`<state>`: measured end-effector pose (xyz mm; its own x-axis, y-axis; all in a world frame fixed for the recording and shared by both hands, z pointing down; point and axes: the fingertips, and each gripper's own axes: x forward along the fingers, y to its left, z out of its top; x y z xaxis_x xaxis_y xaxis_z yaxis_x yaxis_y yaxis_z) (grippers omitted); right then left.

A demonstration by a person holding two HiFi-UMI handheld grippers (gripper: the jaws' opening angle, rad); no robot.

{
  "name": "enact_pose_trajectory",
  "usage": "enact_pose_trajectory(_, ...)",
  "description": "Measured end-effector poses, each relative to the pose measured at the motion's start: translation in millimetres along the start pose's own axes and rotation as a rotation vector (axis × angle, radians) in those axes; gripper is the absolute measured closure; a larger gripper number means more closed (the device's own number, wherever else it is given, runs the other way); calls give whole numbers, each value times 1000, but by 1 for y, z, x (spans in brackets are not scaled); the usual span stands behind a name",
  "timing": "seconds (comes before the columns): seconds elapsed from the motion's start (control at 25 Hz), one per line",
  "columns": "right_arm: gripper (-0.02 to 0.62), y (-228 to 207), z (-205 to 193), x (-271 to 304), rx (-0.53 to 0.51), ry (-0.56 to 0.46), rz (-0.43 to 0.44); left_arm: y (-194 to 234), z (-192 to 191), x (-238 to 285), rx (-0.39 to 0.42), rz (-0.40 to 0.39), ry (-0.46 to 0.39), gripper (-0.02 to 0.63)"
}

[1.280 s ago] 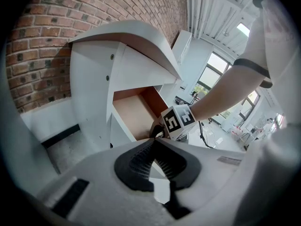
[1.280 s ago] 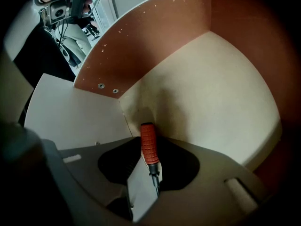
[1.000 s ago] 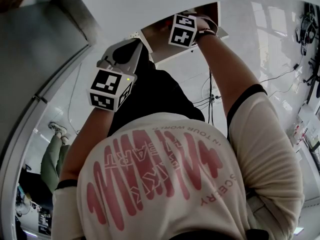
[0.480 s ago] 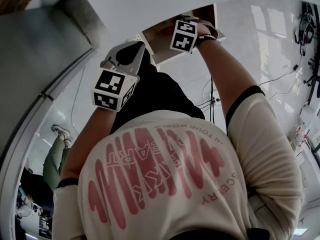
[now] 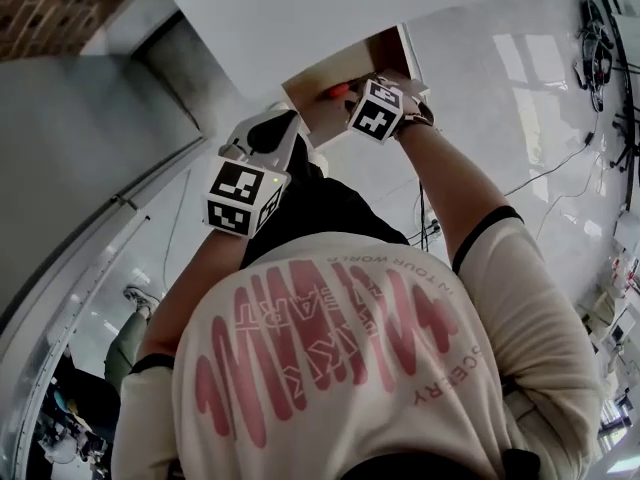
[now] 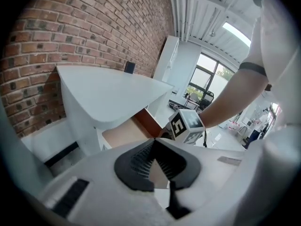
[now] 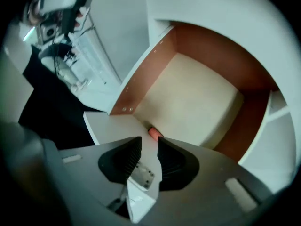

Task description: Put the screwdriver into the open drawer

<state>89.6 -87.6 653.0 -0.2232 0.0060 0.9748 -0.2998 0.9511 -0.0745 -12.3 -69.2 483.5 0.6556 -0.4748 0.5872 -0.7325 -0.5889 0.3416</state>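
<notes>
The drawer stands open, with brown walls and a pale floor. The screwdriver lies inside against the front wall, and only its orange-red handle shows; the same handle appears in the head view. My right gripper hovers over the drawer's white front edge and points steeply down. Its jaws have just been closing a little but stand open with nothing between them. Its marker cube sits at the drawer's front. My left gripper hangs left of the drawer, pad tips together, holding nothing.
The drawer belongs to a white cabinet that stands against a brick wall. The glossy white floor carries cables to the right. A leg in green trousers shows at the lower left.
Both grippers have lifted. The right gripper has drawn back from the drawer's inside to its front edge. The orange handle now lies bare in the drawer.
</notes>
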Motion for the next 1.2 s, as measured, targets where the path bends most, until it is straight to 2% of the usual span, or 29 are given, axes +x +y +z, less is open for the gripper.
enact_pose_trajectory(0.2,491,0,15,-52,432,-234,-11,-23,29,-6,69,-49,-33,604)
enact_pose_trajectory(0.28,530,6,18,-80,528,-319,-35,-34,42,-13,78,-58,-49,604)
enact_pose_trajectory(0.4,586,-6,24,-132,621,-455,-168,-41,71,-20,106,-70,-95,604)
enact_pose_trajectory(0.48,586,-16,31,-172,670,-548,-257,-43,94,-25,128,-80,-135,604)
enact_pose_trajectory(0.56,586,-15,37,-210,703,-623,-305,-50,115,-34,138,-89,-175,604)
enact_pose_trajectory(0.8,586,0,46,-316,839,-842,-334,-85,181,-69,179,-128,-320,604)
enact_pose_trajectory(0.96,586,11,44,-376,917,-1013,-383,-110,207,-91,193,-169,-387,604)
enact_pose_trajectory(1.2,586,26,29,-465,901,-1189,-514,-144,241,-124,226,-209,-494,604)
